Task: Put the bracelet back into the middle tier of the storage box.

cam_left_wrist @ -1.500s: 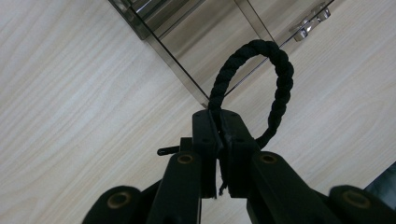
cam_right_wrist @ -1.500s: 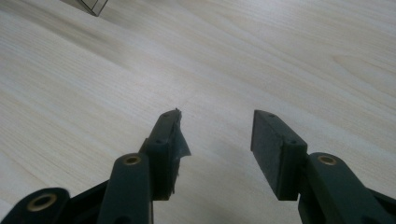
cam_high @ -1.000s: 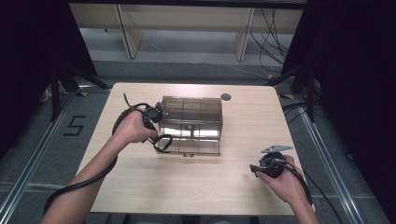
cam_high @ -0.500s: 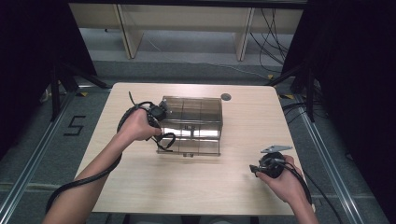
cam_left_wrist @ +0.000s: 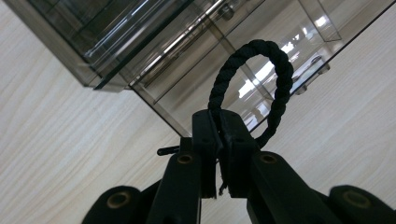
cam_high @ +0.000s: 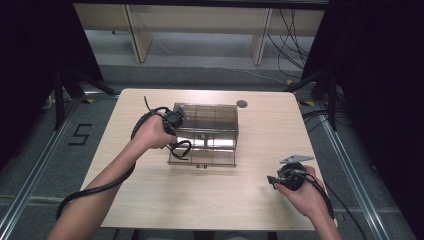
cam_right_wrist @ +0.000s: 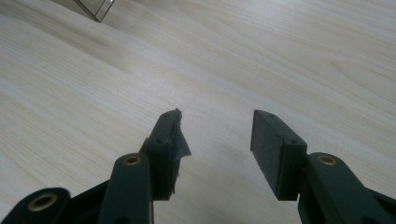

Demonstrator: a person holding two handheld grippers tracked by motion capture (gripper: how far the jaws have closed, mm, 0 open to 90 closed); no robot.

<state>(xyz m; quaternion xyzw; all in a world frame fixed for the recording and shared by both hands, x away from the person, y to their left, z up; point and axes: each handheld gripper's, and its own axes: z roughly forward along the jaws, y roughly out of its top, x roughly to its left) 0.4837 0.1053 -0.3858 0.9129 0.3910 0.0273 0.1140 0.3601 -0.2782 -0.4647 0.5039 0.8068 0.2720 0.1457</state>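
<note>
Right tool [cam_high: 274, 180]: lies low at about 4 o'clock on the pale wood-grain counter [cam_high: 210, 205], held in the person's right hand [cam_high: 306, 192]; in the right gripper view its jaws stand wide apart with nothing between them, only bare wood under them.
Right hand pose: forearm comes in from the bottom edge, wrist low, tool pointing toward 9 o'clock, well apart from the box.
Left tool [cam_left_wrist: 218, 122]: jaws pressed together on a black twisted-cord loop [cam_left_wrist: 252, 79], which stands up from the pads as a ring.
Loop position: in the high view the black twisted-cord loop [cam_high: 181, 149] hangs at the 9 o'clock side of the smoky clear plastic box with compartments [cam_high: 207, 132], just beside its wall, near the counter's centre.
Left hand pose: left hand [cam_high: 150, 132] wraps the tool body, forearm slanting in from 7 o'clock, tool aimed toward 3 o'clock at the box, its cable curling back over the wrist.
Risk, grip: only a short bit of cord sits between the pads, so I judge that a tug could pull it free.
Risk, box: the light box has nothing holding it; a push from the left tool could slide it toward 3 o'clock.
Risk, snag: the limp ring may catch on the box rim or a divider rather than drop cleanly in.
</note>
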